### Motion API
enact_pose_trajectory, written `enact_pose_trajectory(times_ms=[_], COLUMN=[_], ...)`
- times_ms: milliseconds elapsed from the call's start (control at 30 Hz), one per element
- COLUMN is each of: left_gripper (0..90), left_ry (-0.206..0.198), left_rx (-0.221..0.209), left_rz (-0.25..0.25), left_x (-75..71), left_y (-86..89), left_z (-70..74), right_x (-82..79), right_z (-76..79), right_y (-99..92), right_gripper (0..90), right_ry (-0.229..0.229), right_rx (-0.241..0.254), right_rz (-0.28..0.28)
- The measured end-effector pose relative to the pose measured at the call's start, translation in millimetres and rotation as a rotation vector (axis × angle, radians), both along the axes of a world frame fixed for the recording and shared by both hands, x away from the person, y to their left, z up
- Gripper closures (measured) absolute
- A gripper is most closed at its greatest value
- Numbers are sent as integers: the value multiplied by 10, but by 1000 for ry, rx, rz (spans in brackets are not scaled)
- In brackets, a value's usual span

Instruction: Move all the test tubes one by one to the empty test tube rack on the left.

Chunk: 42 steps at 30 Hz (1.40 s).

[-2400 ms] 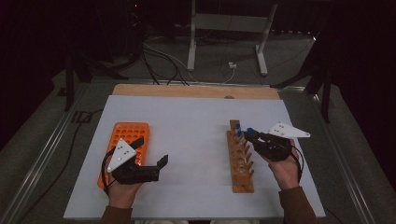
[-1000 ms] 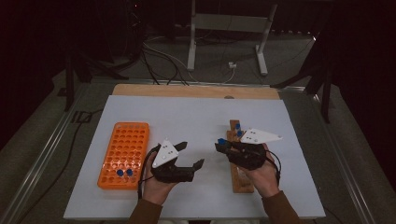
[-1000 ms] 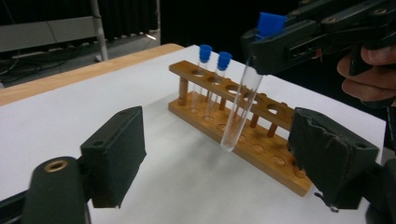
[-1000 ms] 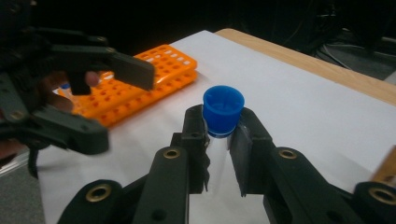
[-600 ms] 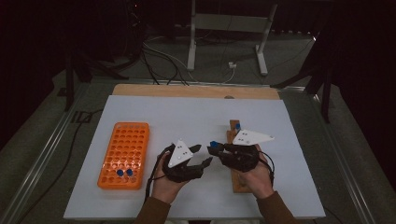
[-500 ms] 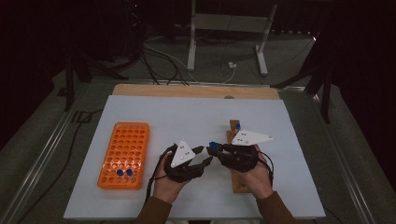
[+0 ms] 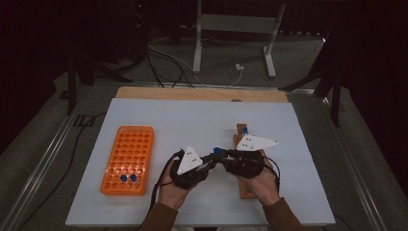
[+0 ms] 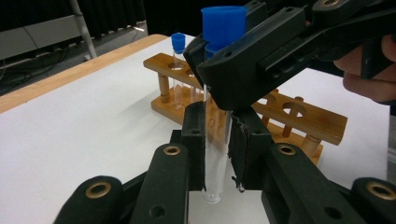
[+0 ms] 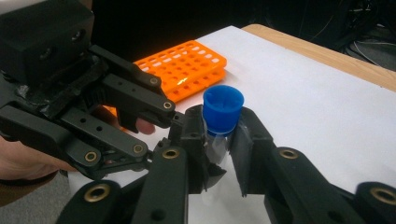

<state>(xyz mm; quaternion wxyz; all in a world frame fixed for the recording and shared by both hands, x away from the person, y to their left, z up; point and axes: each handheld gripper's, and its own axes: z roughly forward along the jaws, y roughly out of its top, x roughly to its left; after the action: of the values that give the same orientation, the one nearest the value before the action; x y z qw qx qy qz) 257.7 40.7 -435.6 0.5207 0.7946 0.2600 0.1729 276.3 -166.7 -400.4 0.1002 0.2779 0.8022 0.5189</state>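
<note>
Clear tube (image 8: 215,154) with the blue cap (image 8: 224,25) sat clamped in your left gripper (image 8: 217,149); your right gripper (image 9: 217,140) seemingly loosened, its 2 jaws just opening beneath the cap.

High view looks down from above the table (image 7: 144,115); both jaw-mounted views sit close, sharing the capped tube (image 8: 219,70).

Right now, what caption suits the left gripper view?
Both grippers' fingers pinch one blue-capped tube, wooden rack behind.

Both grippers, the left gripper (image 7: 211,159) and right gripper (image 7: 222,155), are black, with brass-ringed pivot holes, grey three-cornered top plates and trailing black cables; brown sleeves (image 7: 161,217) show at bottom centre.
</note>
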Motion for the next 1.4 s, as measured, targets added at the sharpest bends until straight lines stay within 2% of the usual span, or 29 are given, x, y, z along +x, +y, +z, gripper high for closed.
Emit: enact_pose_trajectory(times_ms=[133,200,333,467,667,933,1033,1400], left_gripper=[782,783,782,783,783,783,783,782], left_ry=[6,8,13,11,14,12,13,11], left_rx=[-3,-4,-20,-34,-44,-49,-57,-76], left_rz=[17,27,48,62,86,105,116,157], left_x=[9,19,18,5,2,-28,-29,-38], left_y=[19,45,101,159,247,356,407,596], left_z=[-2,-2,13,42,80,130,148,213], right_x=[10,10,12,14,5,20,20,8], right_z=[17,25,29,19,-8,-83,-97,-148], right_y=[-40,-68,-140,-215,-306,-474,-549,-792], right_gripper=[540,485,430,342,186,33,2,0], right_ry=[1,4,0,-8,-40,-38,-42,-47], right_rx=[24,33,44,40,6,-10,-12,-13], right_rz=[1,-6,-16,-51,-123,-190,-213,-269])
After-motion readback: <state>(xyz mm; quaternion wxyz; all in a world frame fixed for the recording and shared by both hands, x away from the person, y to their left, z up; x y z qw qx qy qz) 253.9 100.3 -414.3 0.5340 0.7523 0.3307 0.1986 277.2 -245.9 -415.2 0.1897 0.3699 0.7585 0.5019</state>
